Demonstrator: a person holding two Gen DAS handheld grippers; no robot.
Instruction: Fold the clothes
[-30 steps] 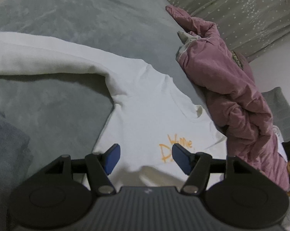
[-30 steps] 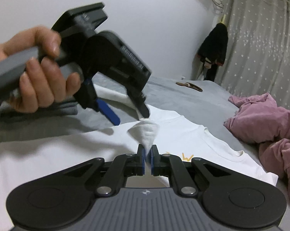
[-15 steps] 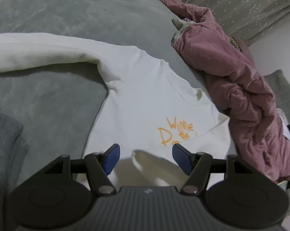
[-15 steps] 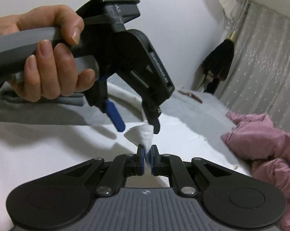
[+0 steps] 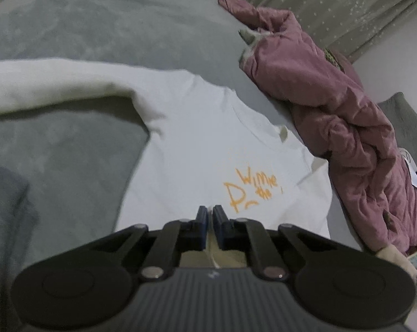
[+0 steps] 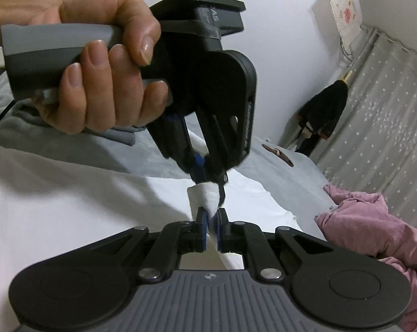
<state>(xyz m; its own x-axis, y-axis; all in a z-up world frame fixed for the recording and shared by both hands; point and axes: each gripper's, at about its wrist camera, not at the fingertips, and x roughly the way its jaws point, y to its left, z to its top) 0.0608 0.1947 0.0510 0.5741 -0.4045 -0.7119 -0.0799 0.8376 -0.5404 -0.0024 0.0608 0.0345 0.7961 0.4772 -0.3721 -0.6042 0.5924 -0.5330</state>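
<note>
Right wrist view: both tongs (image 6: 210,222) (image 6: 205,170) pinch the white sweatshirt's (image 6: 70,207) bunched edge (pads closed).

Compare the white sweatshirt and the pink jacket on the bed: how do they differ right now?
The white sweatshirt lies mostly spread flat, one sleeve stretched out; the pink jacket sits bunched in a crumpled heap. The sweatshirt carries orange lettering; the jacket looks plain and quilted. A pinch of the sweatshirt's fabric is clamped by the right gripper and the left gripper; nothing touches the jacket. Both rest on the grey bedcover, side by side.
</note>
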